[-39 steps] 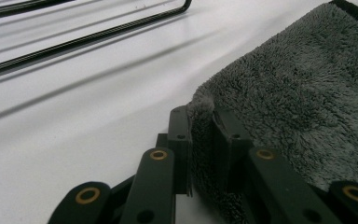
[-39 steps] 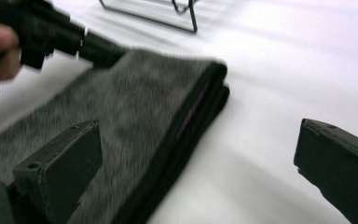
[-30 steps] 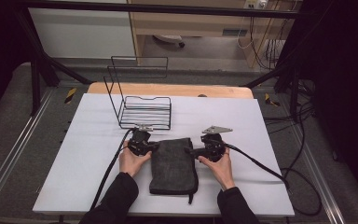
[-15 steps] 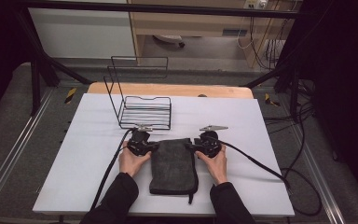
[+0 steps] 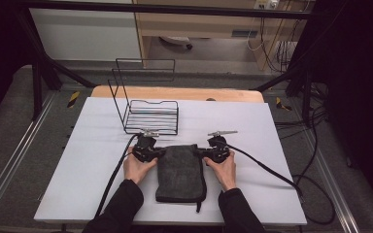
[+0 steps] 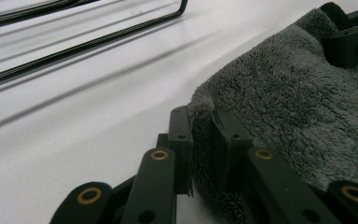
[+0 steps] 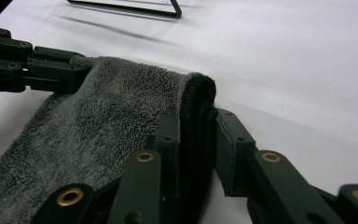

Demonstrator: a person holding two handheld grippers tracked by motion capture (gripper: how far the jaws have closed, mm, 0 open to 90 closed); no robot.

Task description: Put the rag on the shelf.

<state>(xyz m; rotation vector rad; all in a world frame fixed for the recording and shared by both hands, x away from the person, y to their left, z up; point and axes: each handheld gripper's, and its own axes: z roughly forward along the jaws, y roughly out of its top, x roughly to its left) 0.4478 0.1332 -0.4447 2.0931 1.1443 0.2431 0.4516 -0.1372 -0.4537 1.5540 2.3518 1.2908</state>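
Dark grey towel [image 5: 180,172] lies folded flat on the white tabletop [image 5: 77,170], near edge toward the person, far edge just short of the wire rack [image 5: 150,114]. Left claw [image 6: 200,121] is pressed together on the towel's far left corner, pile bunched between the pads. Right claw [image 7: 196,126] has just been closing on the far right corner; the thick folded hem sits between its jaws, the left pad against it, while a sliver of gap on the right side leaves me unsure the pinch is complete. Risks, as I judge them: if the right grip catches only the outer layer, a lift would peel the fold open and the towel would sag unevenly. Pulling the corners apart too hard could drag fabric out of the left pinch. Lifting forward could snag the towel on the rack.
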